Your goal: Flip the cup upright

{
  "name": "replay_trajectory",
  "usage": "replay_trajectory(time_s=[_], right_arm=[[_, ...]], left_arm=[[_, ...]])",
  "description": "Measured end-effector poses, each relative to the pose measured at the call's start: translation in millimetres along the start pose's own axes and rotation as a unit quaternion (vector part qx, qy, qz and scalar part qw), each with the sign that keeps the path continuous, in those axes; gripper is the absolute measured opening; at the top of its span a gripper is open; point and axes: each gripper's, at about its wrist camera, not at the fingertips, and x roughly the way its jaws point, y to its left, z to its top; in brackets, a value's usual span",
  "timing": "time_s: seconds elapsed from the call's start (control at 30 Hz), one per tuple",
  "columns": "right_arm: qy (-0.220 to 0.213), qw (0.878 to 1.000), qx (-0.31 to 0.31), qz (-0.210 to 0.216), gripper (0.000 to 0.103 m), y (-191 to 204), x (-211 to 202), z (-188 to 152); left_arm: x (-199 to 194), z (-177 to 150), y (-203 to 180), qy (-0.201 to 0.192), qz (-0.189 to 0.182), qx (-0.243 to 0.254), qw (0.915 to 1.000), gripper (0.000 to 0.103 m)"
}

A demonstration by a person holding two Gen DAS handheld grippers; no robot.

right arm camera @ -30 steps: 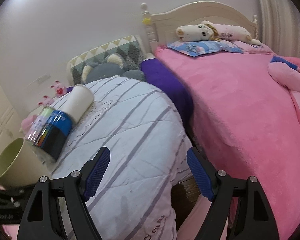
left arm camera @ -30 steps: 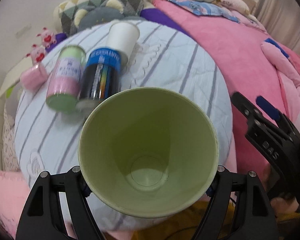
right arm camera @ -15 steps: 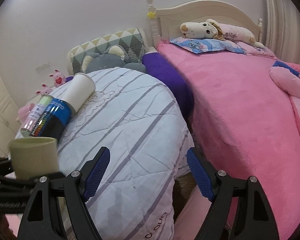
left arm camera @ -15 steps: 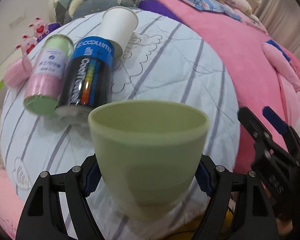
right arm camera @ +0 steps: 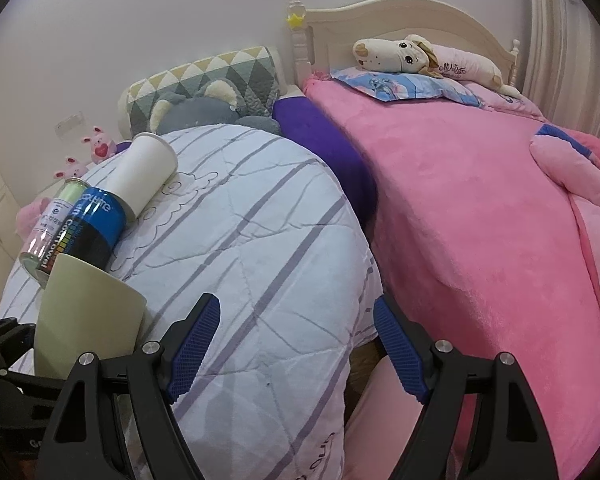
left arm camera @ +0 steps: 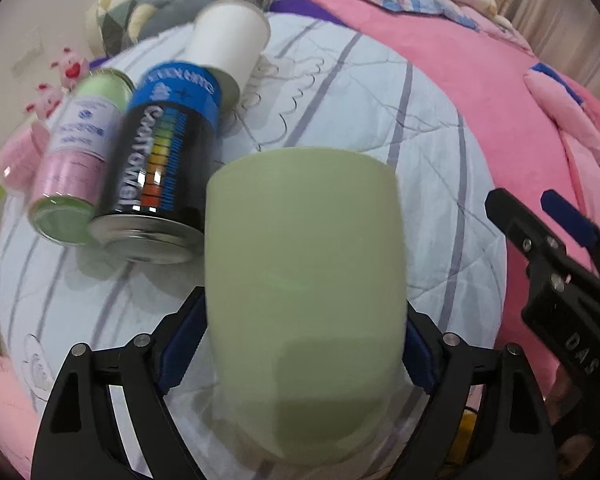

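Two grippers: left gripper (left arm camera: 300, 344), right gripper (right arm camera: 296, 344). One green cup (left arm camera: 304, 300). Two spray cans: black-blue can (left arm camera: 160, 176), pink-green can (left arm camera: 76, 152). One white paper cup (left arm camera: 228, 40).

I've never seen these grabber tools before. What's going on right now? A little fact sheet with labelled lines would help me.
Held item: green cup, mouth up, tilted a little
Holder: left gripper, jaws shut on the cup's lower sides
Other tool: right gripper, open, holding nothing
Surface below: striped quilt
Nearby, lying on their sides: black and blue can, pink and green can, white paper cup
Beside it: pink bed with a plush dog
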Motion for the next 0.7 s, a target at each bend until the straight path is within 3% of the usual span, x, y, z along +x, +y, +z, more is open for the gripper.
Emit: replay_trajectory(time_s=[0.4,0.7], right_arm=[[-0.037,0.998,0.019,-0.037,0.081,15.6,-43.7,11.8],[-0.018,1.0,0.009,-0.002,0.081,51.8,-48.9,13.0]], left_arm=[[-55.1,-17.0,20.2,-0.079,-0.03,0.042,0.9955,0.094],[-76.4,-32.9,52.9,-0.116,0.0,0.049,0.992,0.095]])
